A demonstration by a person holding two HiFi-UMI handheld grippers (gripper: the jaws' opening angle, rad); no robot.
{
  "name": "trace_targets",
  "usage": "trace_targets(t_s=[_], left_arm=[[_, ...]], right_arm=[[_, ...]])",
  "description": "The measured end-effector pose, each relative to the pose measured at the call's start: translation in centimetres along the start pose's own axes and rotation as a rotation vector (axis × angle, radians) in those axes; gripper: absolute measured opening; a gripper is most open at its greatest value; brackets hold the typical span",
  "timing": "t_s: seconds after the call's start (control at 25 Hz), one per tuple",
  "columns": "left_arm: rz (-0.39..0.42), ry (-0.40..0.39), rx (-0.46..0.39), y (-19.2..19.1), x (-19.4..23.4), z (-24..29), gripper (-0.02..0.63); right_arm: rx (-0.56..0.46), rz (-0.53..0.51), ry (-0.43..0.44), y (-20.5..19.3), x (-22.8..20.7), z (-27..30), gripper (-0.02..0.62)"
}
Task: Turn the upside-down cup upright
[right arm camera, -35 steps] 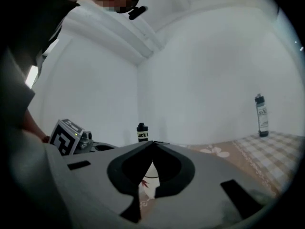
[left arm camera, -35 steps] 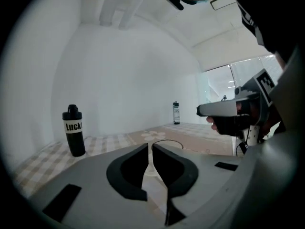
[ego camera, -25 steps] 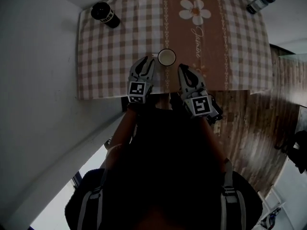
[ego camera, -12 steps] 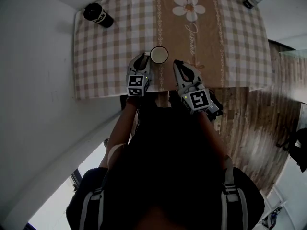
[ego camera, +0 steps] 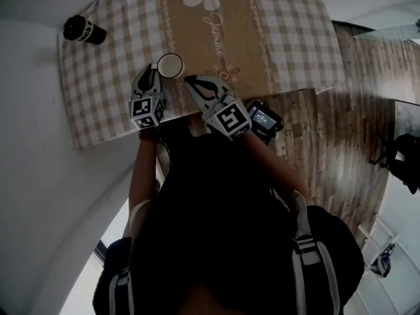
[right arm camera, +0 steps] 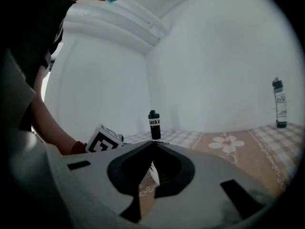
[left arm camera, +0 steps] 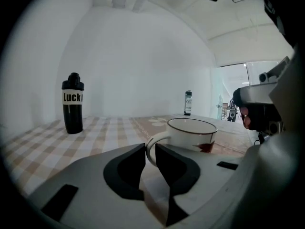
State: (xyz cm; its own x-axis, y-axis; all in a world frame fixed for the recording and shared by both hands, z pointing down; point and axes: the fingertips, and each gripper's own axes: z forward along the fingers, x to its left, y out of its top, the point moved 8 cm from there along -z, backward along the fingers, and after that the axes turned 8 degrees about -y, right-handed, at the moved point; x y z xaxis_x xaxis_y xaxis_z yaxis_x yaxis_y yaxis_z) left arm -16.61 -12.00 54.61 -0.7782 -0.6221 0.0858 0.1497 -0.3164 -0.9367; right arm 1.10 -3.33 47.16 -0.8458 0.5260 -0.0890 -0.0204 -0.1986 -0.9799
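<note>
**Cup upright, your left fingers closing at its handle**

Start at the left of the head view. The tall black bottle with a white label band (ego camera: 84,29) stands near the far left corner of the counter (ego camera: 295,44), which is draped in a beige-and-white checked cloth. It is well apart from everything else.

Your left gripper (ego camera: 155,73) reaches in from the near edge. Its tip is just beside the white round ceramic cup (ego camera: 170,65), which stands upright with its mouth open to that camera.

Only the left gripper view shows the cup's handle (left arm camera: 151,146). The handle sits right at the narrow gap between your left fingers (left arm camera: 127,168), which have just been closing. The fingers are not yet together, and you cannot tell there whether the pads touch the handle. That view also shows a small reddish mark on the cup's wall.

Your right gripper (ego camera: 190,79) lies just right of the cup. Its own view shows its fingers clenched tip to tip on nothing.

A slim grey bottle (right arm camera: 279,104) at the counter's far right appears only in the two gripper views.
</note>
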Motion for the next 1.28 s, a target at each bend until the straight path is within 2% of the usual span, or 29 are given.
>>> trace_targets(t_s=[0.2,0.36,0.56,0.68,0.8,0.92,0.96,1.08,1.16,1.24,1.28], left_arm=[[-0.020,-0.034,0.074,-0.1,0.2,0.5,0.060],[-0.045,-0.064,0.056,0.1,0.3,0.9,0.044],[-0.114,-0.082,0.012,-0.2,0.9,1.1,0.040],[-0.097,-0.089,0.026,0.3,0.5,0.9,0.038],[-0.147,-0.095,0.042,0.6,0.0,0.7,0.044],[-0.183,-0.112,0.022,1.3,-0.4,0.2,0.044],[-0.193,-0.118,0.009,1.6,-0.4,-0.2,0.044],[-0.225,-0.123,-0.028,2.4,-0.4,-1.1,0.048],[-0.281,-0.134,-0.064,3.0,-0.3,-1.5,0.047],[-0.339,-0.162,-0.107,4.0,-0.6,-2.2,0.046],[-0.357,-0.182,-0.126,4.7,-0.9,-2.5,0.046]], right_arm=[[0.006,-0.001,0.017,-0.1,0.8,0.2,0.006],[0.007,0.000,0.010,-0.1,0.9,0.6,0.006],[0.029,-0.011,0.013,-0.3,1.0,1.3,0.006],[0.043,-0.012,0.016,-0.7,1.0,1.6,0.006],[0.064,-0.008,0.017,-1.3,0.6,1.5,0.008],[0.074,0.006,0.029,-1.6,0.3,1.3,0.096],[0.069,0.005,0.036,-1.6,0.3,1.3,0.145],[0.012,-0.027,0.037,-1.1,0.1,1.0,0.240],[-0.025,-0.052,0.032,-0.7,-0.1,0.7,0.287],[-0.023,-0.061,0.045,-0.7,-0.1,0.8,0.382],[-0.016,-0.064,0.056,-0.8,0.0,0.9,0.410]])
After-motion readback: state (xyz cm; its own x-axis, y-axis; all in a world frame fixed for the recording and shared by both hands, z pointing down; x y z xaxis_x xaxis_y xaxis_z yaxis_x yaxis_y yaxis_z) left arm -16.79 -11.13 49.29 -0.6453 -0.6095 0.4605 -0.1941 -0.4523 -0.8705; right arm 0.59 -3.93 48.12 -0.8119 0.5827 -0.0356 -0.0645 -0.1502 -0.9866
